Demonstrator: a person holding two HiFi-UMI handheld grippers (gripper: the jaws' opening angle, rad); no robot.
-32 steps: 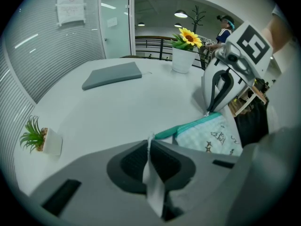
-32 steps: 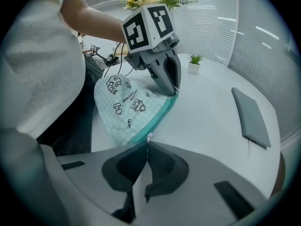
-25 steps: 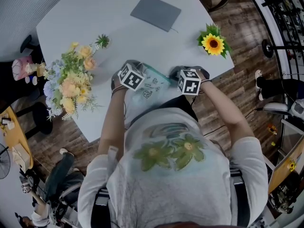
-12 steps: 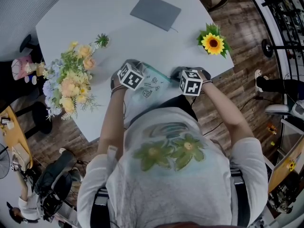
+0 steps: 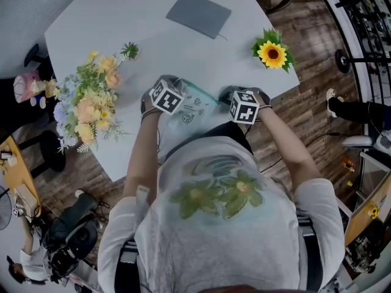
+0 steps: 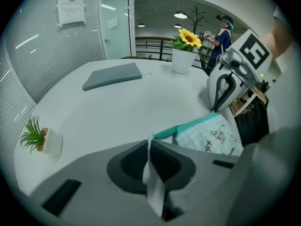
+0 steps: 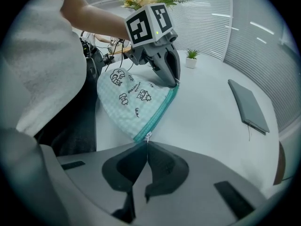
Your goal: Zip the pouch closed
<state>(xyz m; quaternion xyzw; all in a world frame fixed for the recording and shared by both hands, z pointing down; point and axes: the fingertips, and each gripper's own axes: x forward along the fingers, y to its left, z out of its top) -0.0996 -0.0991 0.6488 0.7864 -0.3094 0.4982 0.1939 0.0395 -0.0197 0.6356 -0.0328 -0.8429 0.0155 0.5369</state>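
At the table edge, the pouch spans both grippers: left gripper pinches its end, right gripper pinches the zip pull

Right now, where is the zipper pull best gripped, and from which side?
Pinch the zipper pull at the pouch's pointed corner, coming in from beyond that corner along the teal zipper line. The pull is thin and lies in line with the zipper, so fingers closing across its flat faces suit it. The right gripper is shut on it that way.
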